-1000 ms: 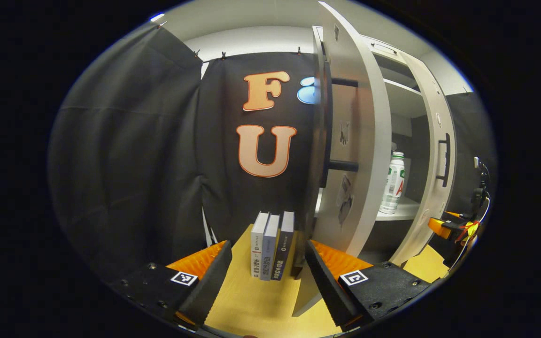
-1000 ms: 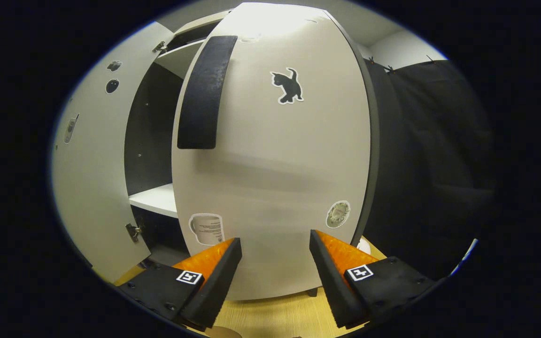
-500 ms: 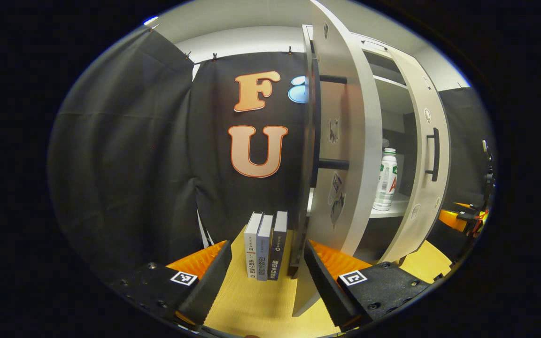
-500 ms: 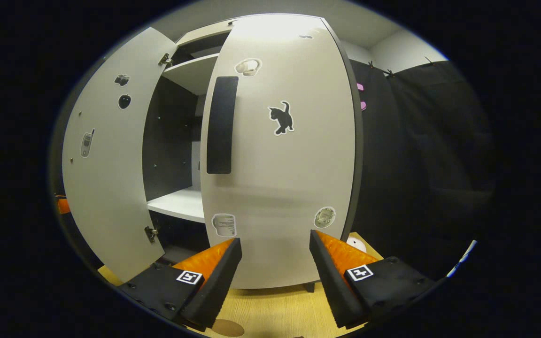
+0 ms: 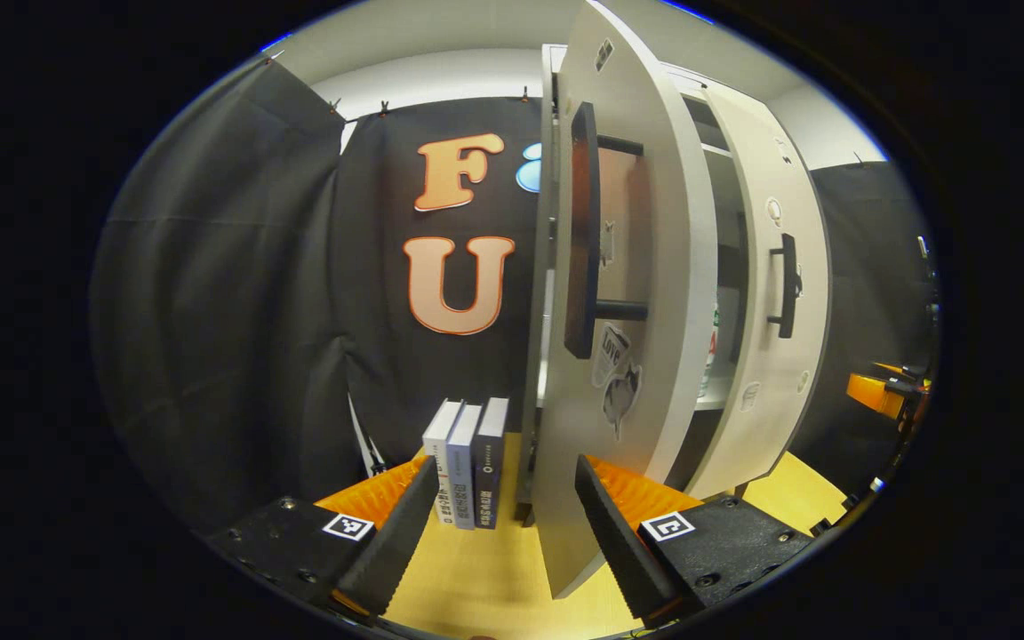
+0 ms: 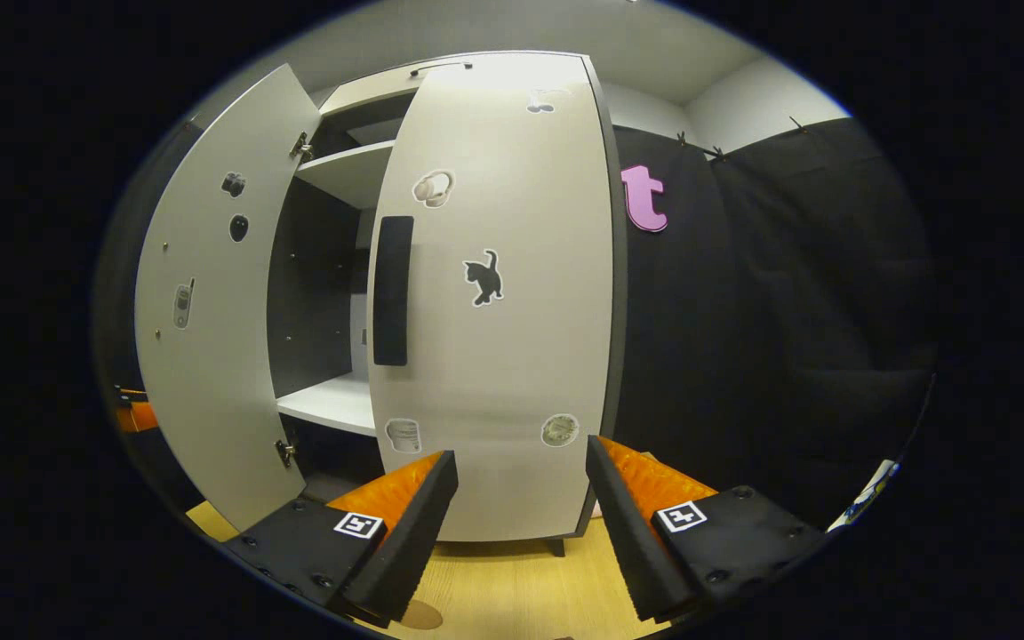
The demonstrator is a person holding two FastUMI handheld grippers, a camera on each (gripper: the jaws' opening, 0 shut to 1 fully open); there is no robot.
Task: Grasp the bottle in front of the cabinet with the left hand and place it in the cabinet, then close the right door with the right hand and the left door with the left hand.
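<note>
Black cloth hangs behind a pale cabinet (image 6: 441, 76) standing on a wooden table (image 5: 494, 578). By the left gripper view, the left gripper (image 5: 496, 516) has its jaws apart and empty, the left door (image 5: 628, 293) edge-on just beyond them, three books (image 5: 466, 462) upright beside it. The bottle (image 5: 709, 351) stands on the inner shelf, a sliver between the doors, well past the jaws. By the right gripper view, the right gripper (image 6: 521, 511) is spread, empty, facing the nearly closed right door (image 6: 512, 338).
</note>
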